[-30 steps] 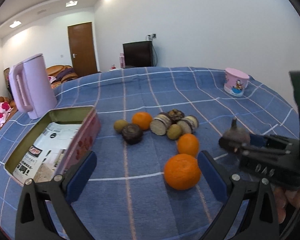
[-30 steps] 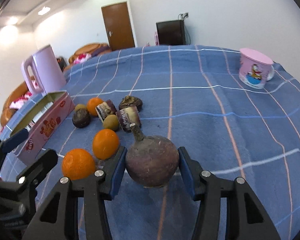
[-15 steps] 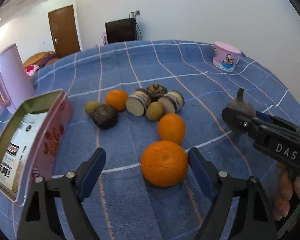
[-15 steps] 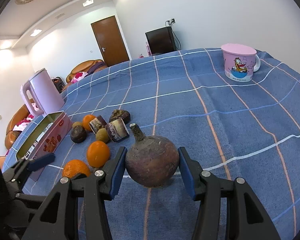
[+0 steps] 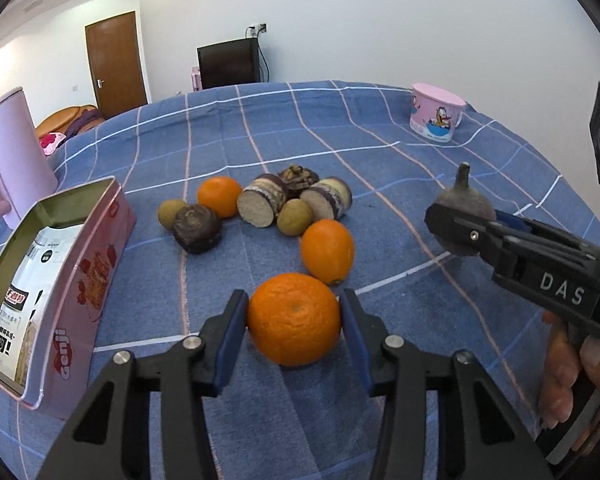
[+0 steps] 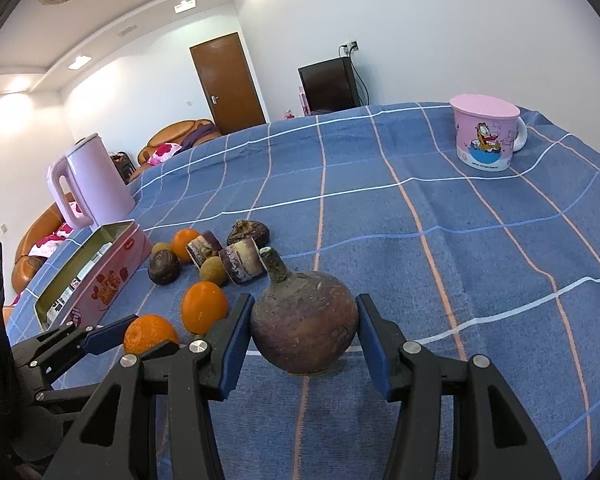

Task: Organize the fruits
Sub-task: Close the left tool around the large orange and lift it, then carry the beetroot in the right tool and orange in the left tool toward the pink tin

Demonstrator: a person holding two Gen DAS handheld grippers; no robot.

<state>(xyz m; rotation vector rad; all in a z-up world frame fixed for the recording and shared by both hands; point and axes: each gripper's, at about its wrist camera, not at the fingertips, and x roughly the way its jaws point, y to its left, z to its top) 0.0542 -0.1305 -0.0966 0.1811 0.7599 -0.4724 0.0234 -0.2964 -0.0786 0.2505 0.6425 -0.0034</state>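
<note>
Lying at nine o'clock on the blue tablecloth (image 5: 380, 152), the open tin box (image 5: 76, 264) waits empty of fruit. The right gripper (image 6: 304, 334) still clamps the dark round fruit (image 6: 304, 324). The left gripper (image 5: 294, 320), wide a moment ago, has closed onto the big orange (image 5: 294, 318), so both fruits seem ready for the tin.

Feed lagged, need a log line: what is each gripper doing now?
left gripper: shut on large orange | right gripper: shut on purple round fruit | pink tin: open, no fruit visible inside
</note>
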